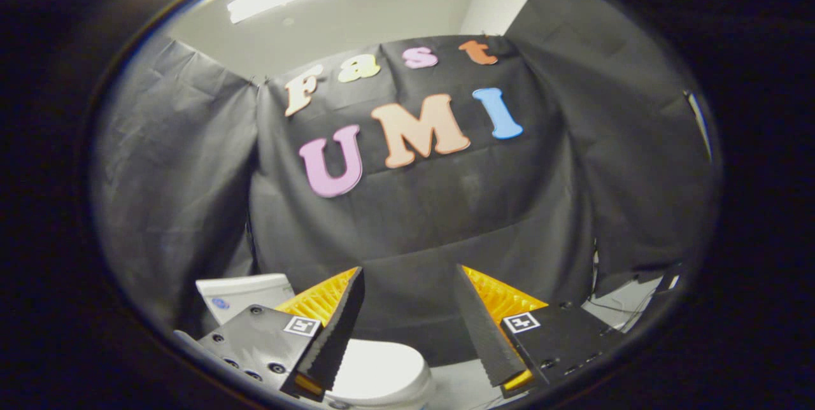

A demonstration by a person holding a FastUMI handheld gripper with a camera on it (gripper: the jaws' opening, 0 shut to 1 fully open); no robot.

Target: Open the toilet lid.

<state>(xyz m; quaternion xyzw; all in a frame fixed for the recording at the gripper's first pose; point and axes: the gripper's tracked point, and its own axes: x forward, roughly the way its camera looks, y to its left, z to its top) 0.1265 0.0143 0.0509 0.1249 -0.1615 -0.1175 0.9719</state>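
Gripper (407,282) spread wide, holding nothing, apparently above the closed toilet lid (382,368), facing the cloth wall (433,219).

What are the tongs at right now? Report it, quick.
Tongs: open, holding nothing; the fingers stand apart above the toilet lid, which lies closed and untouched below and between them.

No legible words or numbers anywhere on the gear. Just two square black-and-white coded markers on the tool (409,267): left marker (302,326) and right marker (521,322), one behind each finger, pattern only, no letters. Fingers spread apart, closed on nothing. Small blue emblem (220,303) on the white toilet tank (255,288), beyond the left finger, too small to read.
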